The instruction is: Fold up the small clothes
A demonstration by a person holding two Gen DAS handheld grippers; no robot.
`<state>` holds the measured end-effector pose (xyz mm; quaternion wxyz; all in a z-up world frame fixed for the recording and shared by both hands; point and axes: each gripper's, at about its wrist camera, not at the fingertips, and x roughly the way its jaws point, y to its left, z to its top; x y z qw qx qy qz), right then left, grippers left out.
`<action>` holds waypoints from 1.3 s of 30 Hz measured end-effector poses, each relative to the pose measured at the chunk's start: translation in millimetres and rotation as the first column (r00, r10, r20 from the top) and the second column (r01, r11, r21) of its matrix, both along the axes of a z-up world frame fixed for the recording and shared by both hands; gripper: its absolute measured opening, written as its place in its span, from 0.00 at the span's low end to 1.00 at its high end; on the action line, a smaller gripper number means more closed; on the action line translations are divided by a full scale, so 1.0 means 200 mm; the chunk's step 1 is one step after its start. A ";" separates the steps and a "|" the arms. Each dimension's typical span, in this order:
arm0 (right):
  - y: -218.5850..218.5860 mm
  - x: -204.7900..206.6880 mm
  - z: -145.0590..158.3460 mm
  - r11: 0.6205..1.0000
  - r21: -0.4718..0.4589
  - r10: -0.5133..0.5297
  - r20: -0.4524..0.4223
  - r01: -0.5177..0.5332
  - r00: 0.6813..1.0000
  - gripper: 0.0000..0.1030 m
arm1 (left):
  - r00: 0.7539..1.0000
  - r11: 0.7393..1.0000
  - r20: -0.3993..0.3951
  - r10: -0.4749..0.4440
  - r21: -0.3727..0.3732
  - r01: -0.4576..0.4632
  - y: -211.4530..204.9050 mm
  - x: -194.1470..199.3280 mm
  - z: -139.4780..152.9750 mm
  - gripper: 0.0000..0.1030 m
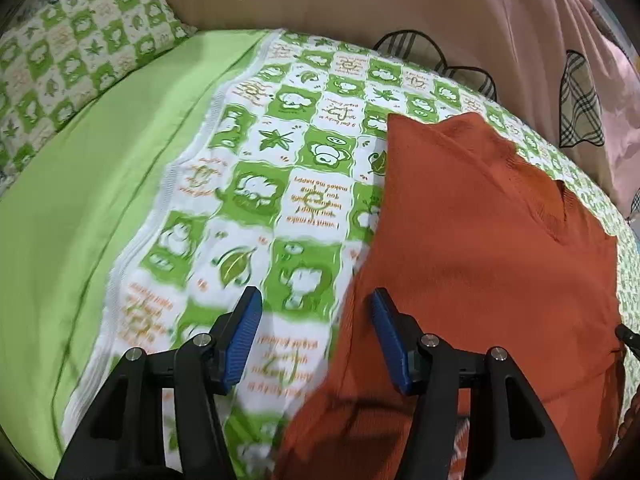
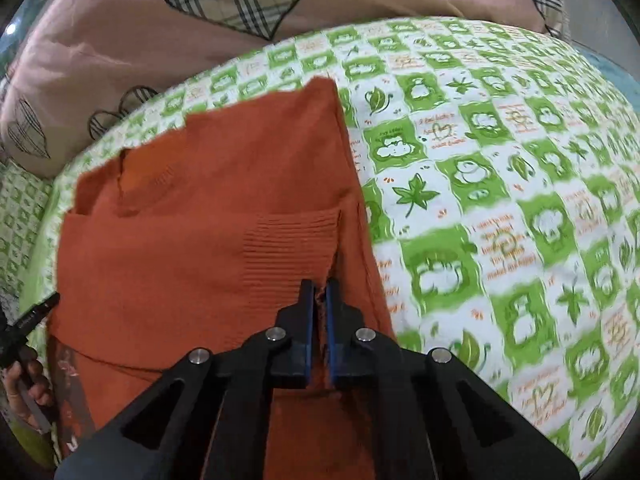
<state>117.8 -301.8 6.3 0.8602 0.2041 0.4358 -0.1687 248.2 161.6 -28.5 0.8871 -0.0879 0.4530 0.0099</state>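
A rust-orange knit sweater [image 1: 480,240] lies flat on the bed's green-and-white patterned sheet [image 1: 280,152], partly folded, with a ribbed band [image 2: 292,244] showing on top. My left gripper [image 1: 316,296] is open at the sweater's left edge. One blue pad [image 1: 244,344] hangs over the sheet and the other over the knit, and neither presses on anything. My right gripper [image 2: 319,286] is shut on the sweater [image 2: 200,220], pinching a ridge of fabric just below the ribbed band, near the garment's right edge.
A pink quilt with plaid hearts [image 2: 120,40] is bunched along the far side of the bed. A checked green pillow [image 1: 72,64] and a plain green strip of sheet [image 1: 80,200] lie to the left. A hand [image 2: 24,380] holding the other gripper shows at the left edge of the right wrist view.
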 end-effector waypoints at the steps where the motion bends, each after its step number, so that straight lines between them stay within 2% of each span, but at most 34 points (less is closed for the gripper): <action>1: 0.01 -0.04 0.03 1.000 0.017 -0.001 0.021 0.001 1.000 0.08 | 1.000 1.000 0.002 -0.009 -0.009 0.009 0.01 -0.04 0.01 0.54; 2: 0.02 -0.09 0.07 0.999 0.043 0.003 0.056 -0.005 0.998 0.09 | 1.000 1.000 0.003 -0.018 -0.016 0.018 0.01 -0.08 0.02 0.54; 4: 0.05 -0.17 0.13 0.997 0.073 0.014 0.101 -0.021 0.995 0.18 | 0.999 0.999 0.008 -0.038 -0.035 0.038 0.03 -0.19 0.05 0.55; 6: 0.09 -0.26 0.17 0.994 0.104 0.031 0.142 -0.046 0.989 0.47 | 0.998 0.997 0.009 -0.060 -0.058 0.060 0.04 -0.31 0.07 0.55; 7: 0.11 -0.33 0.19 0.991 0.116 0.043 0.156 -0.061 0.987 0.50 | 0.997 0.995 0.004 -0.074 -0.073 0.074 0.05 -0.39 0.08 0.55; 9: 0.15 -0.43 0.20 0.989 0.121 0.061 0.168 -0.082 0.984 0.51 | 0.995 0.991 -0.008 -0.095 -0.092 0.093 0.06 -0.51 0.09 0.61; 13: 0.22 -0.64 0.20 0.983 0.145 0.086 0.170 -0.111 0.982 0.51 | 0.990 0.985 -0.031 -0.140 -0.105 0.136 0.09 -0.79 0.09 0.66; 15: 0.24 -0.74 0.20 0.977 0.164 0.102 0.200 -0.136 0.975 0.51 | 0.986 0.982 -0.050 -0.160 -0.105 0.154 0.11 -0.90 0.07 0.74; 17: 0.26 -0.81 0.20 0.976 0.161 0.108 0.218 -0.145 0.970 0.51 | 0.981 0.980 -0.094 -0.172 -0.116 0.161 0.12 -1.02 0.03 0.82; 19: 0.27 -0.90 0.19 0.978 0.152 0.108 0.224 -0.144 0.969 0.51 | 0.974 0.979 -0.149 -0.171 -0.137 0.151 0.14 -1.11 -0.03 0.82; 20: 0.28 -0.95 0.18 0.978 0.151 0.107 0.223 -0.142 0.969 0.51 | 0.974 0.980 -0.149 -0.169 -0.128 0.151 0.14 -1.16 -0.04 0.83; 21: 0.28 -0.98 0.18 0.979 0.151 0.106 0.219 -0.141 0.970 0.51 | 0.974 0.980 -0.135 -0.182 -0.108 0.168 0.13 -1.20 -0.04 0.87; 23: 0.29 -1.03 0.16 0.979 0.151 0.100 0.210 -0.134 0.972 0.51 | 0.960 0.972 -0.155 -0.234 -0.066 0.226 0.08 -1.26 -0.05 0.92; 24: 0.29 -1.06 0.15 0.980 0.152 0.096 0.206 -0.129 0.974 0.51 | 0.953 0.967 -0.160 -0.256 -0.038 0.253 0.04 -1.29 -0.05 0.91; 26: 0.29 -1.11 0.14 0.980 0.158 0.088 0.199 -0.121 0.976 0.51 | 0.931 0.943 -0.153 -0.332 -0.065 0.325 0.00 -1.32 -0.03 0.89; 28: 0.30 -1.16 0.12 0.979 0.162 0.086 0.198 -0.120 0.976 0.51 | 0.918 0.925 -0.131 -0.373 -0.127 0.358 -0.01 -1.36 -0.02 0.75; 30: 0.30 -1.21 0.11 0.978 0.166 0.095 0.198 -0.129 0.976 0.51 | 0.916 0.915 -0.111 -0.386 -0.169 0.366 0.01 -1.39 -0.01 0.51; 32: 0.31 -1.26 0.10 0.975 0.176 0.103 0.193 -0.138 0.976 0.51 | 0.920 0.909 -0.095 -0.380 -0.225 0.352 0.07 -1.41 0.00 0.33; 34: 0.32 -1.30 0.07 0.969 0.193 0.115 0.186 -0.151 0.976 0.51 | 0.926 0.889 -0.089 -0.368 -0.325 0.322 0.14 -1.44 -0.02 0.32; 39: 0.34 -1.35 -0.02 0.961 0.208 0.158 0.121 -0.181 0.980 0.51 | 0.930 0.855 -0.109 -0.350 -0.444 0.269 0.25 -1.42 -0.09 0.34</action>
